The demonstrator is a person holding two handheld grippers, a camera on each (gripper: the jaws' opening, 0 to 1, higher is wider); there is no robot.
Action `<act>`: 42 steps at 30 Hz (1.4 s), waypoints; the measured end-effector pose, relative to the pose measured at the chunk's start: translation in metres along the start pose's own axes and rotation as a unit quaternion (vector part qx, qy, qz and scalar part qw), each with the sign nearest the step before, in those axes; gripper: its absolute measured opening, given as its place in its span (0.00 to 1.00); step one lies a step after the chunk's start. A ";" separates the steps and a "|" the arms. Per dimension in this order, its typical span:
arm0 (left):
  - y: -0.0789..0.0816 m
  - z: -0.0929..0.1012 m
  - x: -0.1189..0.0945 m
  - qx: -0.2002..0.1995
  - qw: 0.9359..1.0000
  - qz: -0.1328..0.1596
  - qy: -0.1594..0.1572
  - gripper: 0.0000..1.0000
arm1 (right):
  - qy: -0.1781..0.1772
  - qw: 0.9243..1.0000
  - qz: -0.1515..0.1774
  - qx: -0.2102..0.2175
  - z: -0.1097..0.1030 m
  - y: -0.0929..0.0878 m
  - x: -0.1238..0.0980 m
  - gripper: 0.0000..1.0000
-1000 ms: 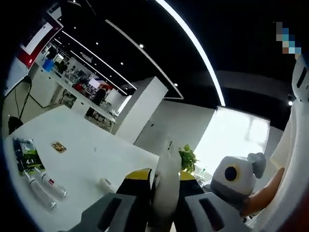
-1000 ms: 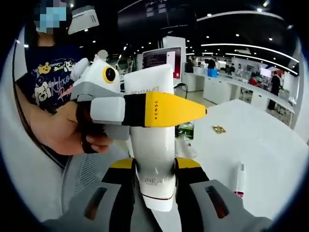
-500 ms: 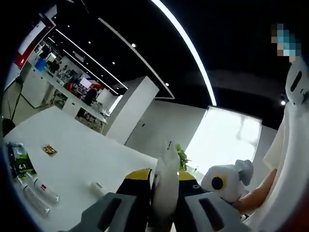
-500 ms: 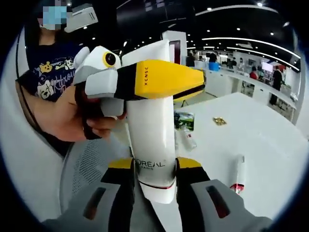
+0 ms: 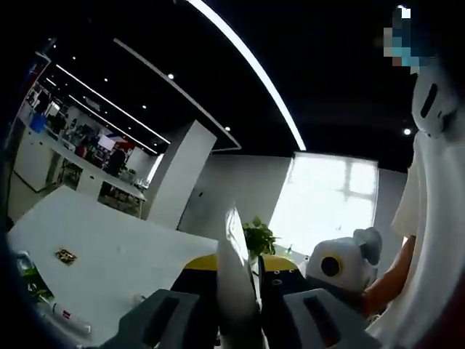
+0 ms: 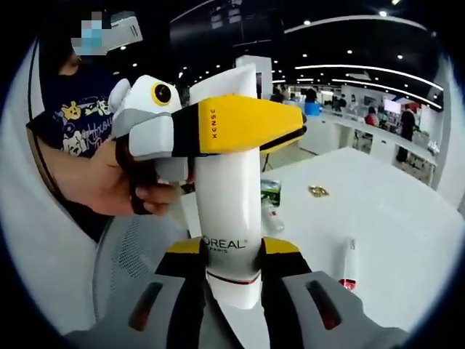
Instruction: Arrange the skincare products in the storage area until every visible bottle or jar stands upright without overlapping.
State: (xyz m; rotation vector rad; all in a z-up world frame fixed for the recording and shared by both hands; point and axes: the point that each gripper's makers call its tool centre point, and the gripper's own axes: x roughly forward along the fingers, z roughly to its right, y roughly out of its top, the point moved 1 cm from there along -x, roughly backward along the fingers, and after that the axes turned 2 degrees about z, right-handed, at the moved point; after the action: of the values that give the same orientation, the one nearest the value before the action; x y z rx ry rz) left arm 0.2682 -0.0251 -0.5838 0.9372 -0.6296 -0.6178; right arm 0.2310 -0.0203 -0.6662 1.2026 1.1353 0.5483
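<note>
Together, both grippers clench one white plastic L'Oréal tube (image 6: 231,211). Right gripper (image 6: 232,254) grasps its lower body; left gripper (image 6: 280,127) pinches its flat crimped end.

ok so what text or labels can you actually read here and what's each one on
"L'OREAL PARIS": on the white tube, partly cut by the right gripper.
"XENSE": sideways on the left gripper's yellow jaw.
Print on the person's dark shirt: unreadable.
Small tube and green packet on the table: too small.

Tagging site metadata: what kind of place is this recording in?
Probably a large open-plan showroom or lab, not a home. Long strip ceiling lights run across a black ceiling, long white counters with people standing at them fill the background, and the work happens on a wide white table.
</note>
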 end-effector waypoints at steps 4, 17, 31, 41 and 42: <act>-0.004 0.000 0.002 -0.002 1.000 -0.007 -0.003 0.21 | -0.006 0.999 0.022 0.030 0.004 0.003 -0.004 0.25; -0.012 0.003 0.004 -0.001 1.000 -0.024 -0.021 0.21 | -0.022 0.996 0.059 0.062 0.017 0.016 -0.012 0.26; -0.026 0.004 -0.003 0.013 0.998 -0.062 -0.016 0.16 | -0.004 0.996 0.042 0.078 0.006 0.005 -0.007 0.28; -0.034 0.000 -0.010 0.000 0.996 -0.088 -0.006 0.14 | 0.033 0.998 0.015 0.060 -0.002 -0.008 -0.004 0.32; -0.034 -0.001 -0.011 -0.001 0.996 -0.088 -0.007 0.14 | 0.034 0.998 0.014 0.055 -0.002 -0.009 -0.005 0.34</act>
State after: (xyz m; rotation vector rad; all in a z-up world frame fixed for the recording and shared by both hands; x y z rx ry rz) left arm 0.2546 -0.0319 -0.6159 0.9944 -0.5621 -0.7810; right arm 0.2252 -0.0263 -0.6728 1.3054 1.2204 0.5566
